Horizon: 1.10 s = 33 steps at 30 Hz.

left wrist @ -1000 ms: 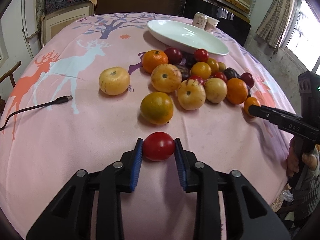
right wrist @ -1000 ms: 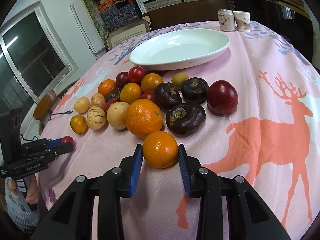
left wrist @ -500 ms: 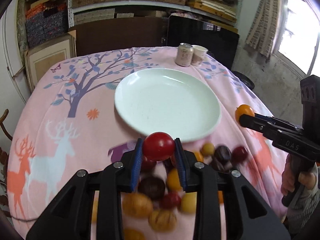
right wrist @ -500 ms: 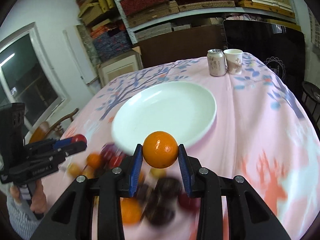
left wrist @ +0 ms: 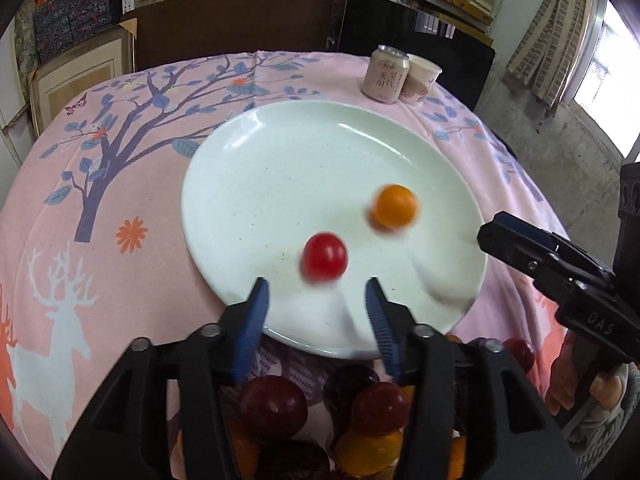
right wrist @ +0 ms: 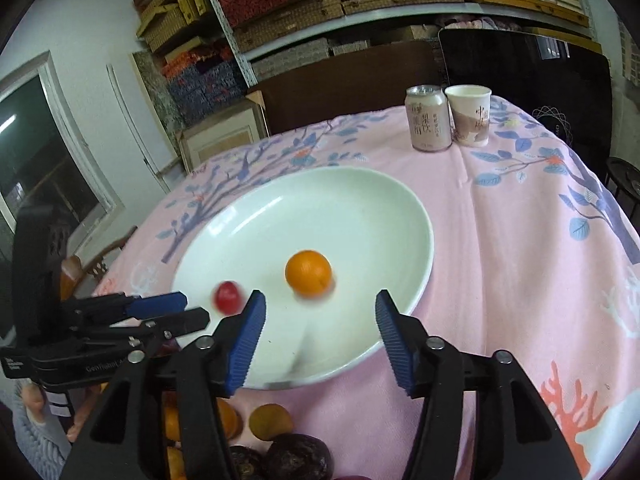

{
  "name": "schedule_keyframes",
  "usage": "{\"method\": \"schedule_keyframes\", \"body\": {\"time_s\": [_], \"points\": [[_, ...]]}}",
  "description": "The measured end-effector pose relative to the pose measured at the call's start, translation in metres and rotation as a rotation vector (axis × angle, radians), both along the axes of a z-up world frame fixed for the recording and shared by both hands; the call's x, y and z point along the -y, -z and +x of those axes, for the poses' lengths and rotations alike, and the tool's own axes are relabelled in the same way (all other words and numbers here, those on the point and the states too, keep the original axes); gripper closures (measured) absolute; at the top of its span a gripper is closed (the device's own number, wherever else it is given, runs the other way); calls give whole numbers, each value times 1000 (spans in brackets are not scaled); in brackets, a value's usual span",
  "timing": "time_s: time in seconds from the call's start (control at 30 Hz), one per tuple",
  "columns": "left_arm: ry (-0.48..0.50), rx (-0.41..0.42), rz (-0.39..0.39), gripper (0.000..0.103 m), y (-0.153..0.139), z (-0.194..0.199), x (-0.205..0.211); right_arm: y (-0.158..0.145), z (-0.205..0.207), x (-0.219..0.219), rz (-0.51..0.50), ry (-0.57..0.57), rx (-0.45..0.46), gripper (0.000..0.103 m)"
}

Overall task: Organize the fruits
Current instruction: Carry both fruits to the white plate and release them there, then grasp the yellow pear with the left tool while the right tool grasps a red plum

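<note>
A white plate (left wrist: 280,168) lies on the pink tablecloth. A red tomato (left wrist: 324,256) and a small orange (left wrist: 394,206) are on it, both motion-blurred. My left gripper (left wrist: 316,306) is open and empty, just in front of the tomato at the plate's near rim. In the right wrist view my right gripper (right wrist: 320,312) is open and empty, just in front of the orange (right wrist: 308,273); the tomato (right wrist: 227,297) and the plate (right wrist: 360,208) show there too. The remaining fruit pile (left wrist: 276,404) lies below the left gripper's fingers.
A drink can (left wrist: 385,75) and a paper cup (left wrist: 420,79) stand behind the plate at the table's far edge. The right gripper (left wrist: 496,236) reaches in at the plate's right rim; the left gripper (right wrist: 192,310) shows at the left. Dark fruits (right wrist: 298,456) lie near the right gripper.
Both grippers moved forward over the plate's near rim and opened. The tomato left the left gripper and the orange left the right gripper; both now lie on the plate.
</note>
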<state>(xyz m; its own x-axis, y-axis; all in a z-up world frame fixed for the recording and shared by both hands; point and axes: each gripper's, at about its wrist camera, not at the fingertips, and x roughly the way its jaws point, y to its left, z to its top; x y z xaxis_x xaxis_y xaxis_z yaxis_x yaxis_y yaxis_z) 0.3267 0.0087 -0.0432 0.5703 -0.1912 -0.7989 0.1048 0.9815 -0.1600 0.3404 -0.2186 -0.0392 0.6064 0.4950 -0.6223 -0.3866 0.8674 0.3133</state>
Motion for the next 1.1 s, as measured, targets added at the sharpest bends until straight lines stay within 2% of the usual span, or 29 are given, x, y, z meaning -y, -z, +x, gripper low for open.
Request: {"method": "schedule_keyframes", "body": {"time_s": [0.07,0.23,0.33,0.43,0.47,0.53,0.63,0.73,0.8,0.87,1.1], "points": [[-8,26,-1,44,-7,-5,-3,-7,-6,4,7,17,42,36],[-52,105,20,42,-31,-29,-24,-14,-11,15,41,51,82,31],[-158,160,69,30,-37,-61,-52,-12,-15,20,45,65,94,26],[-267,175,70,29,-28,-109,-87,-4,-27,39,86,111,60,24],[-291,172,79,28,-21,-129,-97,-2,-35,47,108,128,53,19],[-318,157,136,28,-6,-156,-108,3,-51,60,138,162,50,12],[-349,131,218,28,13,-181,-118,9,-73,80,197,204,43,12],[-339,158,193,28,10,-189,-118,16,-87,92,240,233,26,11],[-312,182,211,28,8,-188,-110,20,-90,93,241,242,11,11],[-275,136,242,28,16,-180,-98,25,-89,92,230,245,-6,11],[-223,69,180,28,29,-164,-95,34,-82,87,216,250,-55,11]]}}
